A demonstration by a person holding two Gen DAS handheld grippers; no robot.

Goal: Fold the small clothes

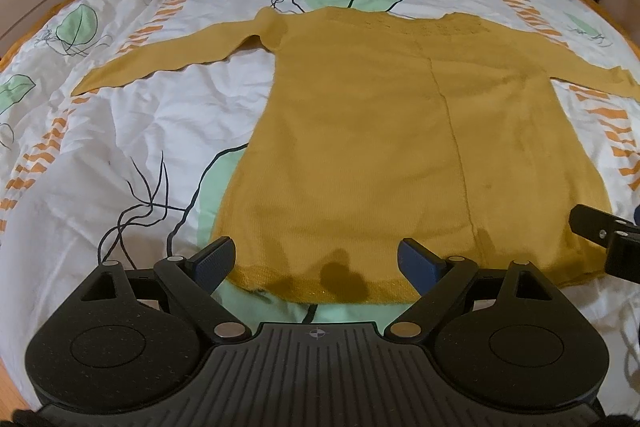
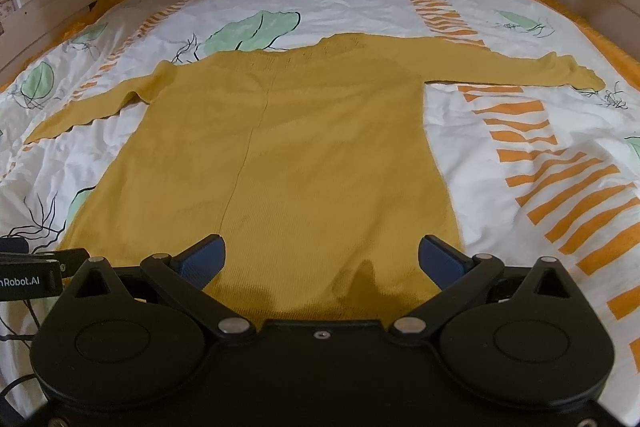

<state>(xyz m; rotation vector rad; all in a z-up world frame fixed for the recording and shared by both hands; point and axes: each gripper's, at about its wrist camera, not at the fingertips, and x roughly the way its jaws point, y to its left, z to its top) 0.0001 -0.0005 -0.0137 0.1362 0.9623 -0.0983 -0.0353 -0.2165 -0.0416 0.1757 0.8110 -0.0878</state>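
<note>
Looking down both wrist cameras, I see the mustard-yellow knit sweater (image 1: 400,147) spread flat on the bed's leaf-and-stripe printed duvet (image 1: 120,147), hem toward me and neckline away at 12 o'clock, so its long axis runs straight out from my tools. Going left to right: the left sleeve (image 1: 168,57) reaches out toward 10 o'clock in the left wrist view, lying flat and well apart from the body below the armpit. My left tool (image 1: 316,261) hangs over the hem's left half, jaws spread wide with nothing between them but the fabric beneath; its fingers (image 1: 214,261) sit just above the hem edge, and I cannot tell whether they touch it. A raised seam or crease (image 1: 452,131) runs from hem to neckline, right of centre in this view. My right tool (image 2: 322,259) hangs over the hem's right half, likewise wide open and empty, the sweater's right edge just beside its right finger (image 2: 442,261). The right sleeve (image 2: 520,67) stretches out toward 2 o'clock in the right wrist view.

I judge folding has not started: both sleeves are out and the body is full length. Each tool is nearest its own hem corner, the sleeves lie far off, so the choice is hem-up lengthwise or reaching out for a sleeve first.
</note>
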